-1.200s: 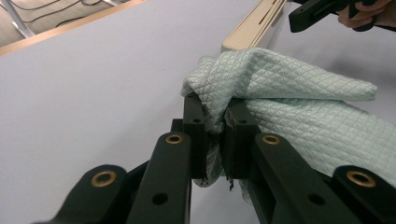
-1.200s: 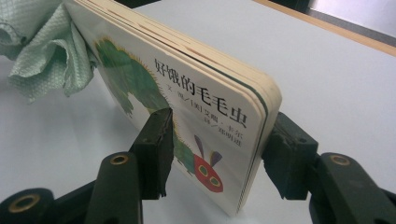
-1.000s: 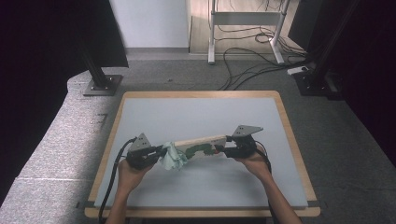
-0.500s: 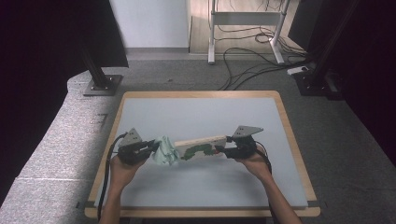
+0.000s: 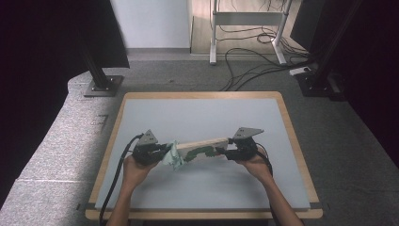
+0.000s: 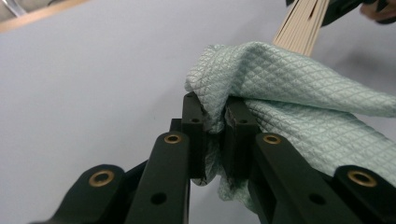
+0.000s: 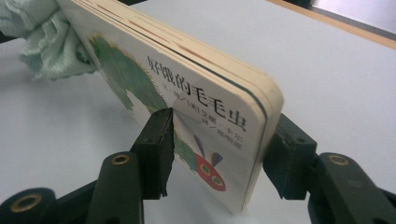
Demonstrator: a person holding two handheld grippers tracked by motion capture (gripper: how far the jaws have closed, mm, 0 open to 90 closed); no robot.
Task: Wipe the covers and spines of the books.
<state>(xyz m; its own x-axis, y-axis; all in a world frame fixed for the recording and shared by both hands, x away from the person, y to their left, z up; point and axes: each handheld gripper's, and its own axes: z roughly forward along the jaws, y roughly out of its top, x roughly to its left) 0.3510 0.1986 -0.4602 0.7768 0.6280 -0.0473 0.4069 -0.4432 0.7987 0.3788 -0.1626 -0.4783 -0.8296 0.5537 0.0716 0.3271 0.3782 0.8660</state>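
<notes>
A thick board book (image 5: 203,148) with a green caterpillar on its white cover (image 7: 187,107) is held on edge above the grey table top (image 5: 202,115). My right gripper (image 5: 225,151) (image 7: 219,149) is shut on its near end, one jaw on the cover, the other on the back. A pale green quilted cloth (image 5: 173,154) (image 6: 289,93) touches the book's far end (image 6: 301,23). My left gripper (image 5: 161,150) (image 6: 215,123) is shut on a bunched fold of that cloth. In the right gripper view the cloth (image 7: 44,39) lies against the cover's far corner.
The table has a wooden rim (image 5: 289,127). Beyond it stand a black stand base (image 5: 101,87) at the left, cables (image 5: 254,61) on the floor and a white frame (image 5: 244,21). Each hand's cable (image 5: 109,193) trails toward the near edge.
My left gripper and the cloth slid left, out to the book's far end, then a little back along it. The right gripper and the book stayed put.
</notes>
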